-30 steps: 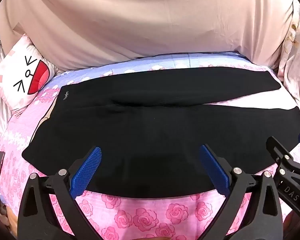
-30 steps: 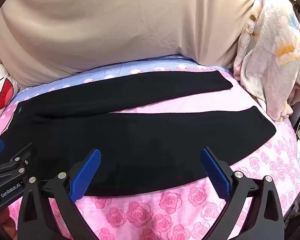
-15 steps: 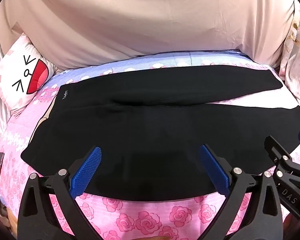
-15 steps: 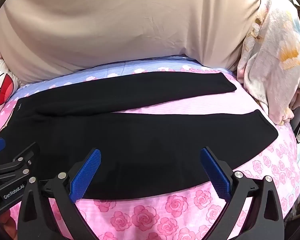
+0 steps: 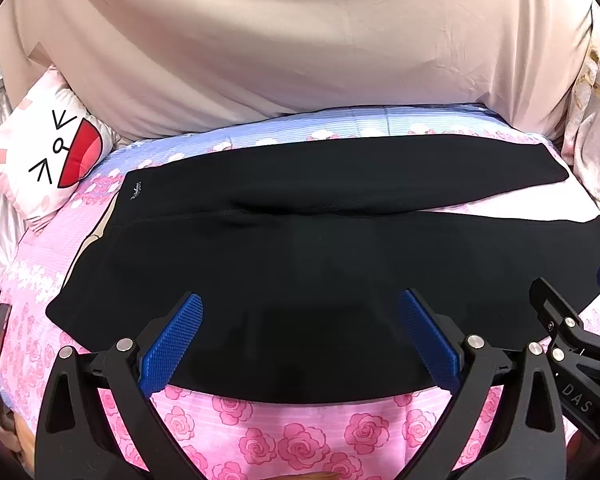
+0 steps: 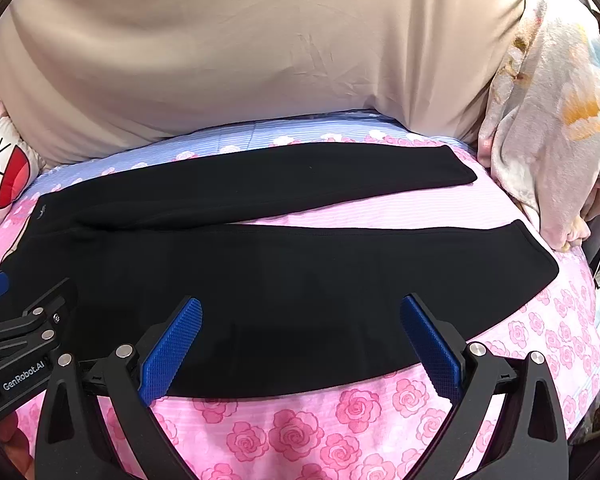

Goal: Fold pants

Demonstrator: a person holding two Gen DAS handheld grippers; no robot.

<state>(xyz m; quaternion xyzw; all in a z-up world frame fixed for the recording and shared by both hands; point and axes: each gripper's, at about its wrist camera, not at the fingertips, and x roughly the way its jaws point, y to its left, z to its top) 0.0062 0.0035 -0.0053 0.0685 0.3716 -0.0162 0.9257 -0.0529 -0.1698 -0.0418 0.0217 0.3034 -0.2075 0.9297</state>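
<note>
Left tongs (image 5: 298, 340) and right tongs (image 6: 300, 340), side by side over the near hem of the bed (image 5: 300, 432); both spread wide, blue pads apart, nothing between them. Each pair shows at the edge of the other's view, the right tongs (image 5: 572, 344) just right of the left, the left tongs (image 6: 24, 336) just left of the right. This spacing suits a two-point pickup along one long edge.

Just ahead of both lies the pants (image 5: 300, 248), black, flat on the rose-print sheet, waist to the left, legs running right. The near leg (image 6: 340, 280) passes directly under the pads, its lower edge closest to the tongs; the far leg (image 6: 260, 184) lies beyond, splayed away toward the right so that a pink wedge of sheet shows between them. No fold is made yet; the likely first step is laying one leg onto the other.

Farther left, a cartoon-face pillow (image 5: 48, 152); farther right, a floral blanket (image 6: 548, 120); behind all, a beige cloth (image 5: 300, 48).
</note>
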